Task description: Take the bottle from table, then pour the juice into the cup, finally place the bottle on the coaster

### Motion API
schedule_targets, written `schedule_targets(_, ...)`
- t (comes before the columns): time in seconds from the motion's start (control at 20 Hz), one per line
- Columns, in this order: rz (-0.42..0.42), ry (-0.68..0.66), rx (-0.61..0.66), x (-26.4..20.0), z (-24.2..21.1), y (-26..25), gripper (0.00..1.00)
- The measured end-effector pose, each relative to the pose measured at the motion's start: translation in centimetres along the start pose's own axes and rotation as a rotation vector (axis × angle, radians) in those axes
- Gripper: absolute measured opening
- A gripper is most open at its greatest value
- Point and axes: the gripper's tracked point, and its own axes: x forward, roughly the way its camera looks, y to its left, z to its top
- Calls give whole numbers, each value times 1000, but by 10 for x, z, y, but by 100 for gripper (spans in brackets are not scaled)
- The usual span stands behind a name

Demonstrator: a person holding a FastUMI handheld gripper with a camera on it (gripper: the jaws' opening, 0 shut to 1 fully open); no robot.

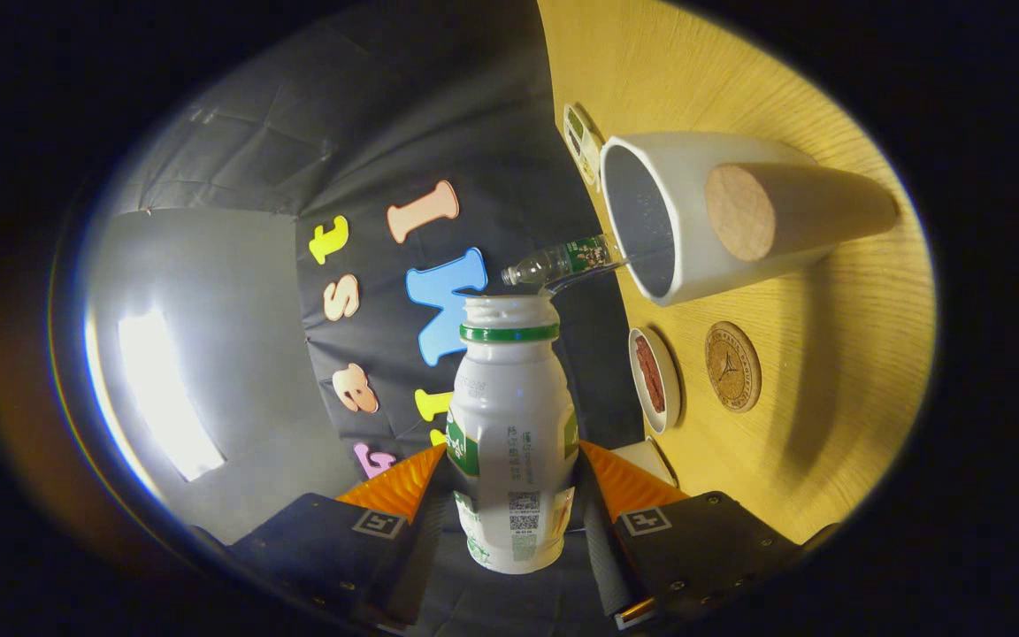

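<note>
Wooden table (828, 425), tool (511, 495) clamping white bottle (509, 416), label unreadable, cup (695, 221) beyond

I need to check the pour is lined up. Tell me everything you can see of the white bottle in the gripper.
The white bottle looks like glossy plastic, with a green ring under its open, capless mouth and green-printed labels. The gripper is shut on its lower body, both fingers pressing its sides. It is tilted sideways relative to the table, mouth near the cup.

The white bottle (509, 425) with a green neck band is sitting uncapped between the tool's (511, 482) fingers, both pressing it. The white cup (695, 212) with a wooden handle is standing near the round cork coaster (732, 366).
</note>
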Motion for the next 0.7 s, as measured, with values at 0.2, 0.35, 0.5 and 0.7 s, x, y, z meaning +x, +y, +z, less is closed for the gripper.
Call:
schedule_targets(0.2, -3, 0, 8, 0, 0, -1, 73)
schedule_targets(0.35, -6, -5, 16, -1, 1, -2, 73)
schedule_targets(0.5, -3, -7, 25, 0, 0, -2, 73)
schedule_targets(0.7, 0, -8, 30, 1, 0, -2, 73)
